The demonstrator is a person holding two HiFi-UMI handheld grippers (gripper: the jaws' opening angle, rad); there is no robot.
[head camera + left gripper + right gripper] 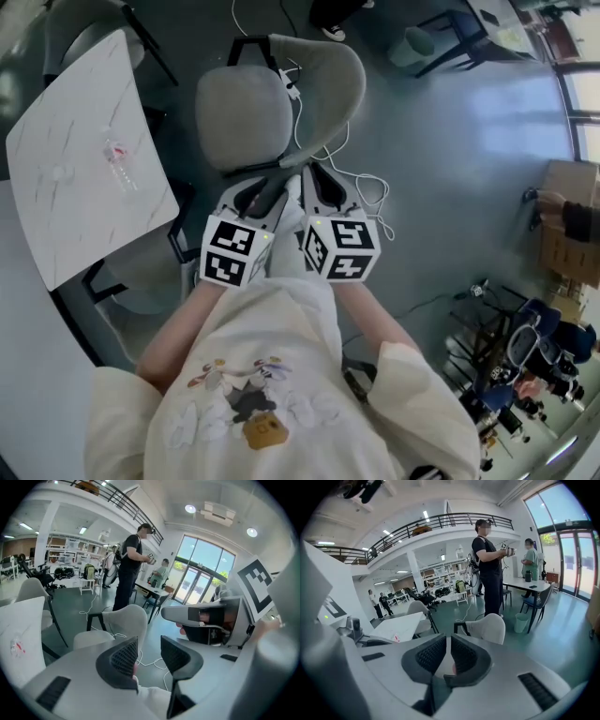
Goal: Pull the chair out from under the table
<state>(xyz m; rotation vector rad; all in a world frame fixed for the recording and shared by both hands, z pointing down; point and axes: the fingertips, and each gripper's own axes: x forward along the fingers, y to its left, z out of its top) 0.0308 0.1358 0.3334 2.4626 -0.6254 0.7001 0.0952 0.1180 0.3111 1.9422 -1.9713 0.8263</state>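
Observation:
The pale grey chair (pixel 244 117) stands on the floor apart from the white marble-look table (pixel 84 159), its seat facing me. Both grippers hang close to my body, short of the chair and touching nothing. My left gripper (pixel 258 192) is open, and in the left gripper view (pixel 149 656) its pads stand well apart with only floor and the chair (pixel 124 620) beyond. My right gripper (pixel 319 183) is almost shut: the right gripper view (pixel 448 654) shows just a thin slit between the pads, with nothing in it. The chair (pixel 487 627) and table (pixel 401 625) lie ahead.
A white cable (pixel 361 178) snakes over the floor beside the chair. A second chair (pixel 141 272) sits tucked under the table's near side. Two people (pixel 490 559) stand by another table (pixel 529 585) with a bin (pixel 520 622). Cardboard boxes (pixel 562 225) are at the right.

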